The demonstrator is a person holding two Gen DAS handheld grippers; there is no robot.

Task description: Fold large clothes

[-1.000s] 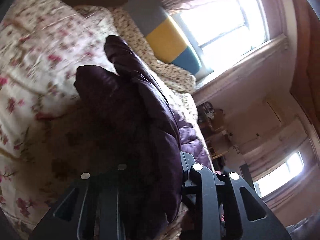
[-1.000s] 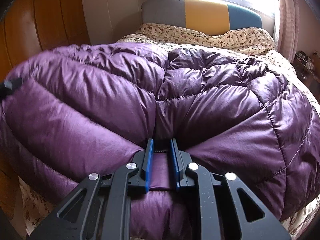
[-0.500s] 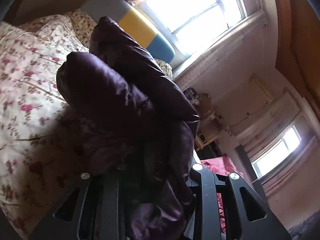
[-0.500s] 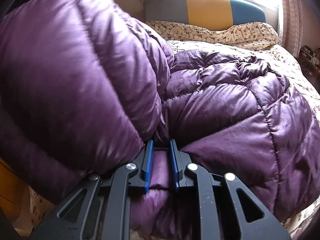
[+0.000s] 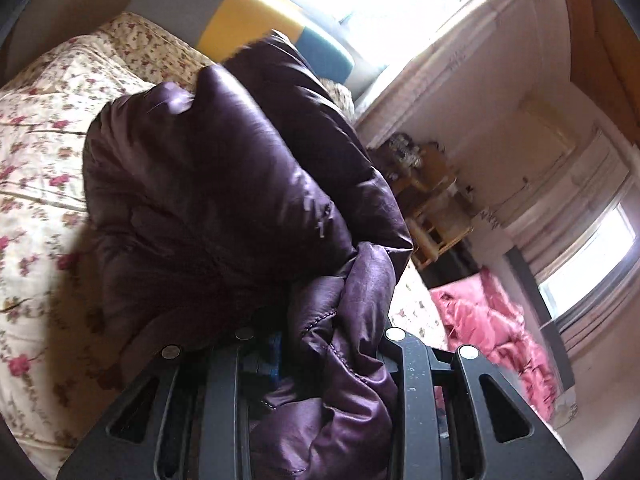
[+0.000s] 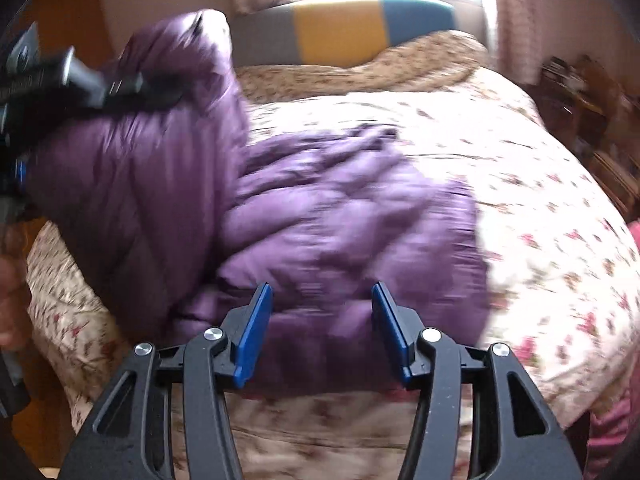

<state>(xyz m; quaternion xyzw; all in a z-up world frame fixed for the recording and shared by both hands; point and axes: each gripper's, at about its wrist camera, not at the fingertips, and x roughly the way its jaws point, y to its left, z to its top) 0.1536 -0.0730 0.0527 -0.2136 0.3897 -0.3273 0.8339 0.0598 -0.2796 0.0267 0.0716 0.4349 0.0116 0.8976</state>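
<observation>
A purple quilted puffer jacket (image 6: 340,216) lies on the bed, with one side lifted into a tall fold at the left. My left gripper (image 5: 316,344) is shut on a bunched edge of the jacket (image 5: 224,184), which hangs over and hides its fingertips. In the right wrist view the left gripper (image 6: 132,84) shows at the upper left, clamped on that raised fold. My right gripper (image 6: 322,312) hovers above the jacket's near edge. Its jaws are opening, the blue pads (image 6: 256,332) stand apart, and nothing is pressed between them.
The bed carries a cream floral quilt (image 6: 540,200) and a grey, yellow and blue headboard (image 6: 340,28) under a bright window. A pink garment (image 5: 492,320) lies past the bed's right side. Wooden shelves (image 5: 436,208) stand by the wall. A person's hand (image 6: 12,300) shows at the left edge.
My right gripper has let go of the jacket's edge, spread its jaws and drawn back and up. My left gripper has carried its fold of the jacket higher and across the bed.
</observation>
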